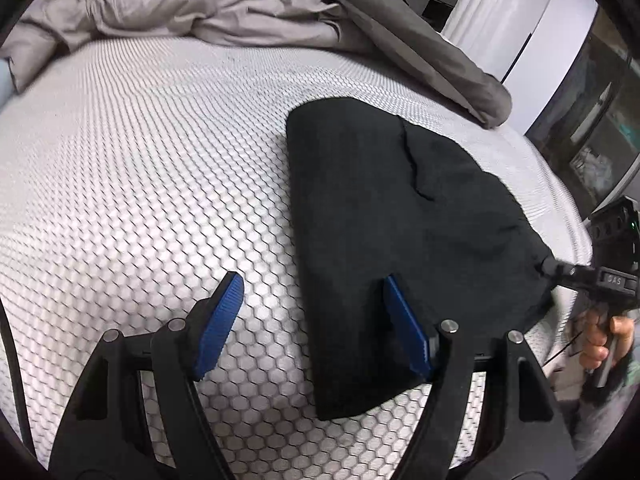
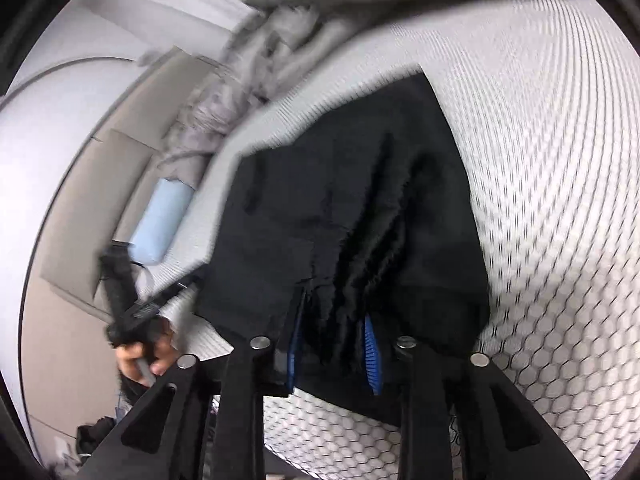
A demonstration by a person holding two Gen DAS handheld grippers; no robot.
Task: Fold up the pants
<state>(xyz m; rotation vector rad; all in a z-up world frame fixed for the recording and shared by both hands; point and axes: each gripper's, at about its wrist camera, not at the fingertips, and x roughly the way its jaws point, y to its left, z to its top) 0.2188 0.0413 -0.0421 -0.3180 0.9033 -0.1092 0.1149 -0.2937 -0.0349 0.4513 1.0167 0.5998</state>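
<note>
Black pants (image 1: 380, 208) lie folded into a thick stack on a white mattress (image 1: 140, 160) with a honeycomb pattern. My left gripper (image 1: 312, 280) hovers open at the stack's near left edge. One blue pad sits over the pants and the other over bare mattress, with nothing pinched. My right gripper (image 1: 548, 268) comes in from the right and pinches the stack's right corner. In the right wrist view the pants (image 2: 360, 184) bunch into dark folds between the blue pads of the right gripper (image 2: 334, 312), which is shut on the cloth.
A crumpled light grey duvet (image 1: 180, 4) and a dark grey blanket roll (image 1: 448, 64) lie at the mattress's far side. The mattress edge (image 1: 560, 184) runs just right of the pants. A light blue pillow (image 2: 160, 220) rests off the bed. A hand (image 2: 144, 360) grips a handle.
</note>
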